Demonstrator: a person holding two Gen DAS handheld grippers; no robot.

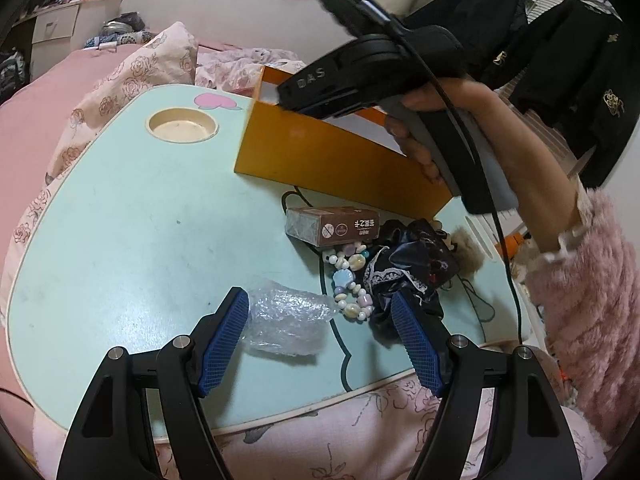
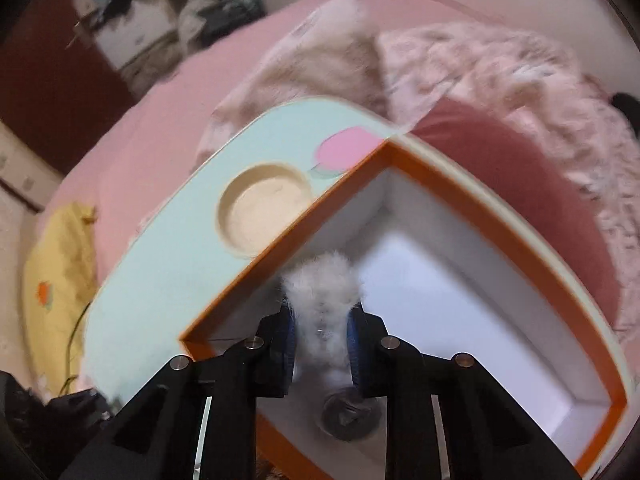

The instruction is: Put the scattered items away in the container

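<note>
The right hand-held gripper [image 2: 322, 336] is clamped on a fluffy white pompom [image 2: 320, 284], held over the white inside of the orange box [image 2: 532, 248]. The left hand-held gripper [image 1: 320, 336] hangs open over crinkled clear plastic [image 1: 286, 318]. At 1 o'clock from it lie a pastel bead bracelet [image 1: 350, 280], a black lace scrunchie [image 1: 412, 264] and a small brown carton [image 1: 332, 226]. All rest on a mint-green counter [image 1: 132, 216] on a pink bed [image 1: 36, 124].

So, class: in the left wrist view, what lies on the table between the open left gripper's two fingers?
In the left wrist view, a crumpled clear plastic wrap lies between the left gripper fingers, with the bead bracelet beyond it.
</note>
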